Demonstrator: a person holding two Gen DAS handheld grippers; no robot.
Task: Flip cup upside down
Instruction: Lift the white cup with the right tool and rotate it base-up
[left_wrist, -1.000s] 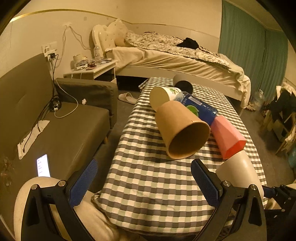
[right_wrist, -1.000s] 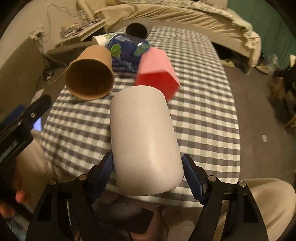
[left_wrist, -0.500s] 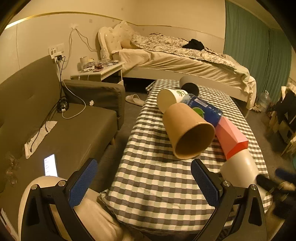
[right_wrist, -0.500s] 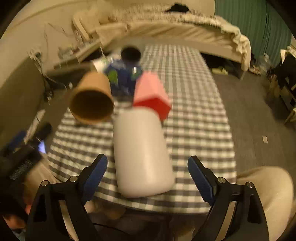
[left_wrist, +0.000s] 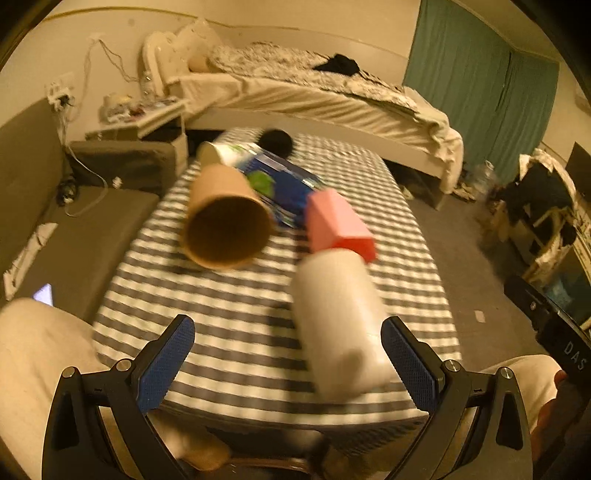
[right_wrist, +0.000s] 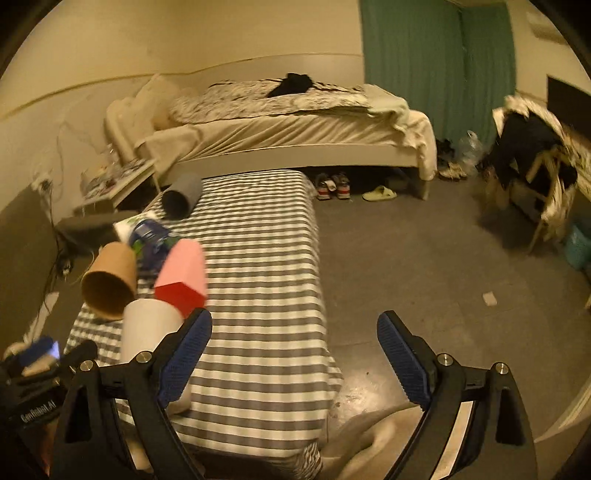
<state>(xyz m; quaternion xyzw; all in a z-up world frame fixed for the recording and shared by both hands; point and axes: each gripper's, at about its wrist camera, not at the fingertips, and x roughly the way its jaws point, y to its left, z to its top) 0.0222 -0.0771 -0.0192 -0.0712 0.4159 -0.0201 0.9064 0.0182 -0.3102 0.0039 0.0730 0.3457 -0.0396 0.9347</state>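
Several cups lie on their sides on the checked tablecloth (left_wrist: 236, 332). A white cup (left_wrist: 341, 321) lies nearest, at the table's front edge, and also shows in the right wrist view (right_wrist: 146, 328). Behind it lie a pink cup (left_wrist: 338, 225), a brown paper cup (left_wrist: 227, 221) with its mouth toward me, a blue-printed cup (left_wrist: 280, 184) and a dark cup (left_wrist: 275, 142). My left gripper (left_wrist: 288, 363) is open and empty, with the white cup lying between its fingers' lines, closer to the right finger. My right gripper (right_wrist: 293, 356) is open and empty, right of the white cup, over the table's right side.
A grey sofa (left_wrist: 85, 229) with a lit phone (left_wrist: 43, 294) runs along the table's left. A bed (right_wrist: 288, 125) stands behind the table, with shoes (right_wrist: 332, 186) under it. A chair with clothes (right_wrist: 532, 158) stands at the right. Bare floor (right_wrist: 424, 258) lies right of the table.
My right gripper opened, let go of the white cup and swung away to the right. My left gripper swung right, so the white cup now lies in front of it.
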